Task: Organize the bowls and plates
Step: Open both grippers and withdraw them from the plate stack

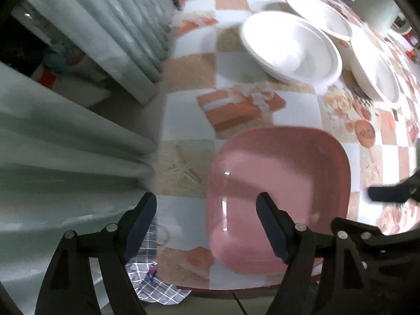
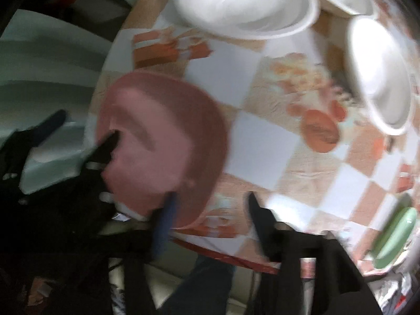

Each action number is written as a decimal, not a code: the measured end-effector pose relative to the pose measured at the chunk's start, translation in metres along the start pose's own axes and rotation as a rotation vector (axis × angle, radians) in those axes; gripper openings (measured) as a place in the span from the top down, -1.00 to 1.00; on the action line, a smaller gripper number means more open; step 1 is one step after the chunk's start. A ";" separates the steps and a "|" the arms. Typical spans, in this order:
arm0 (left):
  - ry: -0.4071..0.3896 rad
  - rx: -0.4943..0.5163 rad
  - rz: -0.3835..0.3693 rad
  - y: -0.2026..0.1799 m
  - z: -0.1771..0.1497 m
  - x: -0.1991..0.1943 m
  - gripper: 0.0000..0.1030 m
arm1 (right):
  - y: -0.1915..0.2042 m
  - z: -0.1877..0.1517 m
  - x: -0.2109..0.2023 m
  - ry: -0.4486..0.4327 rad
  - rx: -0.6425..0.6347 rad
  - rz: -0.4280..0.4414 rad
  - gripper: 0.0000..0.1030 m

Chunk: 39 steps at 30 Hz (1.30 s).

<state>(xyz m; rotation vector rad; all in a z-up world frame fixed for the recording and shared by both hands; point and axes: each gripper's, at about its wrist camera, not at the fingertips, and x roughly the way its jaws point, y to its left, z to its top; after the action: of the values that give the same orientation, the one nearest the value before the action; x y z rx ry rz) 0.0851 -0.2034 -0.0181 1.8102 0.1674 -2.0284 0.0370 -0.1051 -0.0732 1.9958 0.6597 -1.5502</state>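
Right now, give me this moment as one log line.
left gripper: open, over pink plate edge | right gripper: open, empty | white bowls: untouched

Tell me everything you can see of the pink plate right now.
The pink plate is a rounded-square dish with a raised rim, smooth and glossy like plastic or glazed ceramic. It looks empty and lies flat, right way up, at the near edge of the checkered tablecloth. The open left tongs straddle its left rim; contact is unclear. The white bowls stand apart from it.

Motion blur smears the right wrist view; the green plate [image 2: 393, 239] is cut by its edge.
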 end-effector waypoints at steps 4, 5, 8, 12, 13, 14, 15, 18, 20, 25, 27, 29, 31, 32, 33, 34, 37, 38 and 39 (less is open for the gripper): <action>0.043 -0.087 -0.047 0.009 -0.001 -0.004 -1.00 | -0.010 -0.006 -0.006 -0.017 0.009 0.031 -0.83; 0.052 -0.103 -0.057 0.013 -0.004 0.000 -0.99 | -0.011 -0.008 -0.008 -0.023 0.011 0.036 -0.90; 0.058 -0.119 -0.061 0.010 -0.006 -0.008 -0.99 | -0.013 -0.014 -0.016 -0.051 0.006 0.037 -0.94; 0.059 -0.110 -0.066 0.005 -0.008 -0.020 -0.99 | -0.013 -0.023 -0.026 -0.080 -0.011 0.016 -0.94; 0.059 -0.110 -0.073 0.003 -0.008 -0.025 -0.99 | -0.015 -0.023 -0.028 -0.085 -0.016 0.007 -0.94; 0.064 -0.111 -0.064 0.001 -0.009 -0.030 -0.99 | -0.022 -0.025 -0.036 -0.087 -0.021 -0.001 -0.94; 0.071 -0.111 -0.066 0.000 -0.011 -0.035 -0.99 | -0.026 -0.027 -0.043 -0.094 -0.026 -0.005 -0.94; 0.070 -0.118 -0.099 -0.005 -0.011 -0.045 -0.99 | -0.039 -0.030 -0.060 -0.124 -0.029 -0.008 -0.94; 0.063 -0.112 -0.108 -0.010 -0.013 -0.053 -0.99 | -0.045 -0.033 -0.068 -0.132 -0.027 -0.011 -0.94; 0.060 -0.088 -0.121 -0.024 -0.013 -0.064 -0.99 | -0.059 -0.042 -0.078 -0.156 0.013 -0.001 -0.94; 0.060 -0.079 -0.117 -0.027 -0.012 -0.066 -0.99 | -0.065 -0.046 -0.083 -0.162 0.031 0.010 -0.94; 0.060 -0.070 -0.112 -0.031 -0.011 -0.069 -0.99 | -0.068 -0.048 -0.087 -0.175 0.041 0.009 -0.94; 0.059 -0.059 -0.111 -0.034 -0.010 -0.072 -0.99 | -0.070 -0.049 -0.092 -0.191 0.048 0.010 -0.94; 0.058 -0.054 -0.109 -0.035 -0.009 -0.073 -0.99 | -0.071 -0.049 -0.094 -0.200 0.052 0.009 -0.94; 0.057 -0.044 -0.107 -0.038 -0.008 -0.075 -0.99 | -0.073 -0.050 -0.097 -0.210 0.053 0.008 -0.94; 0.056 -0.038 -0.110 -0.040 -0.008 -0.077 -0.99 | -0.074 -0.050 -0.099 -0.216 0.055 0.009 -0.94; 0.044 -0.010 -0.107 -0.048 -0.005 -0.083 -0.99 | -0.078 -0.051 -0.106 -0.235 0.065 0.013 -0.94; 0.039 0.001 -0.106 -0.052 -0.003 -0.085 -0.99 | -0.080 -0.051 -0.107 -0.241 0.069 0.015 -0.94; 0.034 0.012 -0.103 -0.055 -0.001 -0.087 -0.99 | -0.082 -0.052 -0.109 -0.245 0.074 0.017 -0.94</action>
<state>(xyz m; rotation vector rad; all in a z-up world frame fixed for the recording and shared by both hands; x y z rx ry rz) 0.0713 -0.1340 0.0562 1.8798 0.2645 -2.0728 -0.0040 -0.0162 0.0346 1.8163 0.4922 -1.7950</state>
